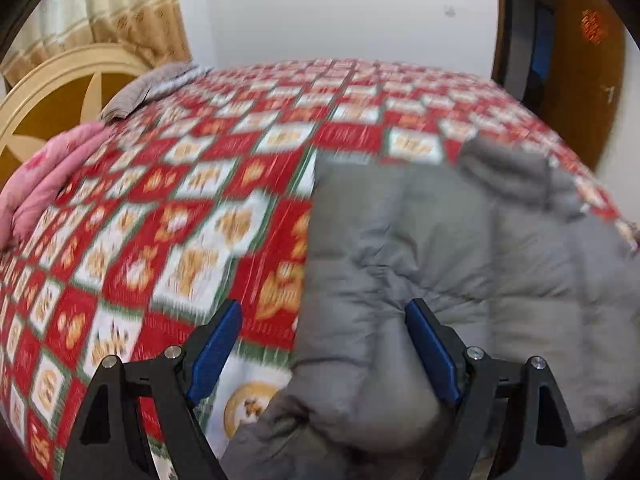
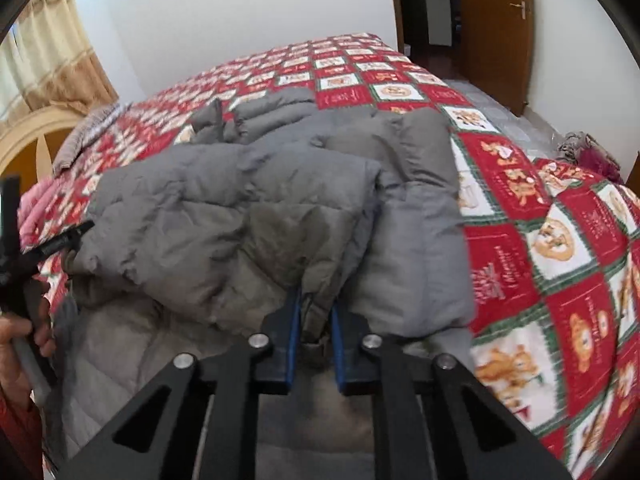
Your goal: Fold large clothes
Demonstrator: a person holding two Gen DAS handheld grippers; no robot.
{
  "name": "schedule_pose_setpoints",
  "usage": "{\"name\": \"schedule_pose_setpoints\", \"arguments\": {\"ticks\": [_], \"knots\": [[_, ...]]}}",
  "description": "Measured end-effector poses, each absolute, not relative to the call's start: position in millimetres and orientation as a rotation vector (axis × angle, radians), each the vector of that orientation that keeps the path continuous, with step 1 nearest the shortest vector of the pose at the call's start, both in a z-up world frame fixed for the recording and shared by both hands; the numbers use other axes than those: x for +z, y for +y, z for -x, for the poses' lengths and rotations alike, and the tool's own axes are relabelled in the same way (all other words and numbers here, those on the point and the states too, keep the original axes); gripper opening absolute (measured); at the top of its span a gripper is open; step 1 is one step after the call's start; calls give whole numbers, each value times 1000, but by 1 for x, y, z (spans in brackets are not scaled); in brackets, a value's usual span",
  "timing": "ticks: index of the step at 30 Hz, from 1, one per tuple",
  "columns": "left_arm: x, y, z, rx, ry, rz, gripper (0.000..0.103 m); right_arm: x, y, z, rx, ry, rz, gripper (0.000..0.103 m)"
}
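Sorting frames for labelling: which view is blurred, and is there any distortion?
Left wrist view: heavy motion blur smears the bedspread and grey jacket; only the left tool stays sharp. Right wrist view: mostly crisp on the jacket, softening toward the right edge. Both views bow the bed with fisheye distortion and have dark corners.

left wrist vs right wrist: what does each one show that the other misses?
Left wrist only: the left gripper with its jaws wide apart, nothing clamped, over the jacket's edge.

Right wrist only: the right gripper shut on a fold of the grey puffer jacket; a hand at the left edge holding the other tool; a door handle; a dark red bundle beyond the bed.

Both: the jacket, the red patchwork quilt, the pink bedding, the headboard, the curtain.
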State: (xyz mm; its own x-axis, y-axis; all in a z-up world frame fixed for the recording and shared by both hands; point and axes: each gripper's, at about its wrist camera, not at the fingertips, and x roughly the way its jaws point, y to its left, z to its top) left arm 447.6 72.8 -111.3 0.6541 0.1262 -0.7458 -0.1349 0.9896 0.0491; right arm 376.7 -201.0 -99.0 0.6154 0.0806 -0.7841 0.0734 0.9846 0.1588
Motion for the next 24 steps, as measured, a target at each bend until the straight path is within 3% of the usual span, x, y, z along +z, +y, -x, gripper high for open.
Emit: {"name": "schedule_pose_setpoints", "arguments": {"ticks": [6, 9, 12, 14, 16, 17, 20, 22, 24], "knots": [[-138, 75, -427, 165, 812, 10, 86, -130, -213, -387, -41, 943, -151, 9], [-142, 80, -431, 187, 834, 44, 97, -135, -221, -387, -43, 920, -176, 9], [-143, 89, -434, 166, 852, 95, 98, -132, -224, -385, -33, 909, -199, 12], [-137, 99, -427, 120, 860, 152, 98, -125, -225, -373, -37, 901, -190, 25], [-129, 109, -417, 102, 854, 195, 98, -114, -229, -355, -50, 872, -207, 54], [-120, 117, -407, 102, 840, 219, 98, -106, -235, -342, -71, 841, -222, 59], [-97, 125, -396, 116, 808, 210, 98, -77, -243, -318, -188, 720, -170, 59], [-70, 120, -398, 142, 733, 161, 98, -55, -239, -317, -203, 637, -138, 42], [-48, 104, -412, 147, 675, 93, 98, -35, -225, -333, -146, 593, -135, 42]]}}
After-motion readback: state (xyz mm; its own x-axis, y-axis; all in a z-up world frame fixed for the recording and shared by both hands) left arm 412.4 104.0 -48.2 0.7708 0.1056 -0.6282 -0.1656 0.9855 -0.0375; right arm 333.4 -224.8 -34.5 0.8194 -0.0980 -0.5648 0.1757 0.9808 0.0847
